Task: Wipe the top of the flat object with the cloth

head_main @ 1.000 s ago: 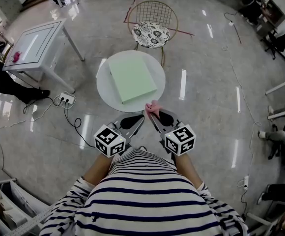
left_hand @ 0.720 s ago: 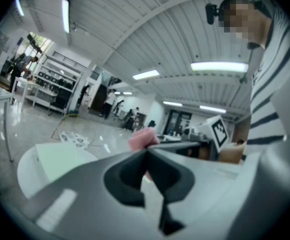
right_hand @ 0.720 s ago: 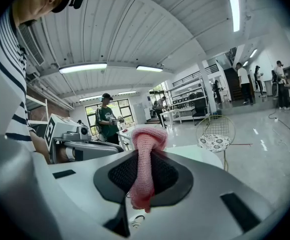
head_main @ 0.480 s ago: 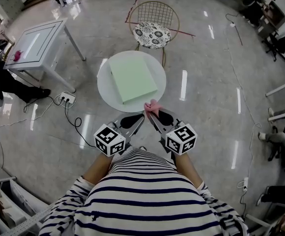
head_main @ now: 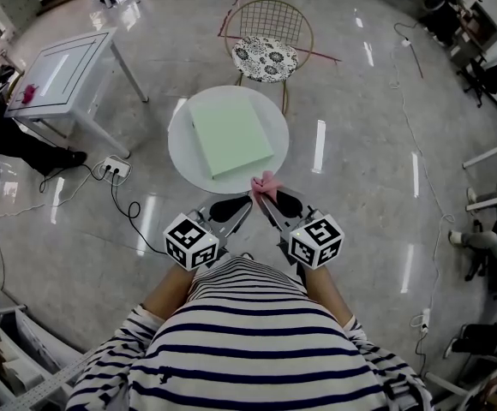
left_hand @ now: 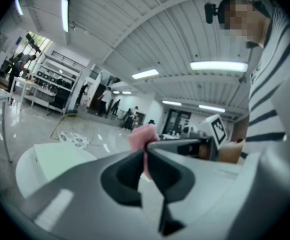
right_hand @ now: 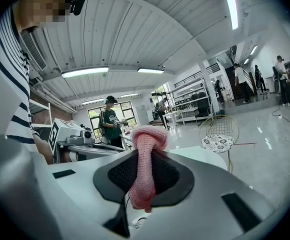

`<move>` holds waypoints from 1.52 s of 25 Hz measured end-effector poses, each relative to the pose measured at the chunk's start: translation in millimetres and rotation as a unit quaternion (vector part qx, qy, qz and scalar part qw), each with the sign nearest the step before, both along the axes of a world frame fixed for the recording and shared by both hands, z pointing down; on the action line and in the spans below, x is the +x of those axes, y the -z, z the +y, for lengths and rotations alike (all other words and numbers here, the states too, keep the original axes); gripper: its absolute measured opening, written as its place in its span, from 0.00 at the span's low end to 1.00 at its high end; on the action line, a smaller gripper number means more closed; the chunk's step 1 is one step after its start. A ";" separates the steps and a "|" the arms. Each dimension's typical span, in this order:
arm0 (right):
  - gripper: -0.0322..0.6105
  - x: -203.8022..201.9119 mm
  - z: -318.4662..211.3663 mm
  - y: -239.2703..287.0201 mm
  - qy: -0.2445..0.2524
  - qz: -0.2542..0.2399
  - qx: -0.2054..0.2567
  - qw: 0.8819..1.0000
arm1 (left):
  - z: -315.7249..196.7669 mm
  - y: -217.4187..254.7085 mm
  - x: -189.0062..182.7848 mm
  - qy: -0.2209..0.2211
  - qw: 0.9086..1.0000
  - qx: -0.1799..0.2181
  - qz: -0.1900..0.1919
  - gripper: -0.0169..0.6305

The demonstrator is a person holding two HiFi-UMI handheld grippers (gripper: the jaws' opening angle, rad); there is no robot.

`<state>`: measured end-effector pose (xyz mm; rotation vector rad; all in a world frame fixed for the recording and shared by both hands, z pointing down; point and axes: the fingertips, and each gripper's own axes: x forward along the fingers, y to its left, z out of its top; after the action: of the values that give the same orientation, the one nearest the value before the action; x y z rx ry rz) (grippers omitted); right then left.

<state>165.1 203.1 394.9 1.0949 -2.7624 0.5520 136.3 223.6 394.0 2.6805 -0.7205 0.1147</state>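
Note:
A pale green flat object [head_main: 230, 136] lies on a round white table [head_main: 184, 165] in the head view; it also shows low at the left [left_hand: 60, 160] in the left gripper view. My right gripper [head_main: 260, 197] hovers just off the table's near edge, shut on a pink knitted cloth [head_main: 266, 182]. The cloth [right_hand: 146, 169] stands bunched up between its pads, with a tail hanging down. Beside it, my left gripper [head_main: 247, 204] is shut with nothing in it. The pink cloth [left_hand: 141, 135] sits just past its closed tips. Both grippers are short of the green object.
A wire chair with a patterned cushion [head_main: 268, 58] stands behind the round table. A white square table [head_main: 60, 75] is at the far left, with a power strip and cables [head_main: 116, 172] on the glossy floor near it. People are at the room's edges.

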 end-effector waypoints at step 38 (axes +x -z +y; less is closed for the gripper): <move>0.13 -122.9 -223.0 -36.4 -0.029 0.066 -0.040 0.997 | -239.1 -107.6 -150.3 -0.032 0.991 -0.095 -0.090 0.62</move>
<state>42.2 -19.9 431.4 1.1533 -2.5806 0.5715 -14.0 -15.6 501.6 2.5316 -0.6401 0.4265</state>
